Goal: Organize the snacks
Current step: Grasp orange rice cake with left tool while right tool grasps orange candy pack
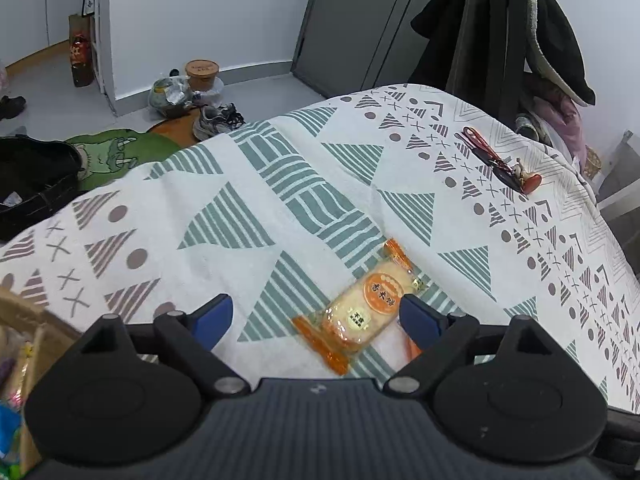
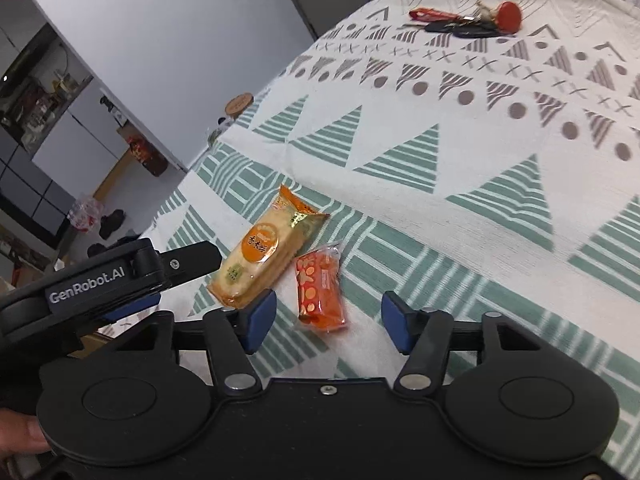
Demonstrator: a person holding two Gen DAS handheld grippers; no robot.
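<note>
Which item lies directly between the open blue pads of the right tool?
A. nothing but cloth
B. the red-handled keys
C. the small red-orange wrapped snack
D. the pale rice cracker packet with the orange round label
C: in the right wrist view the small red-orange wrapped snack lies on the patterned cloth between the right tool pads, the rice cracker packet beside it.

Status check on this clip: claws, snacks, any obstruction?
Left claw open, right claw open, both empty. Pale rice-cracker packet with orange label and small red-orange wrapped snack lie side by side on the patterned cloth. Nothing in the way.
</note>
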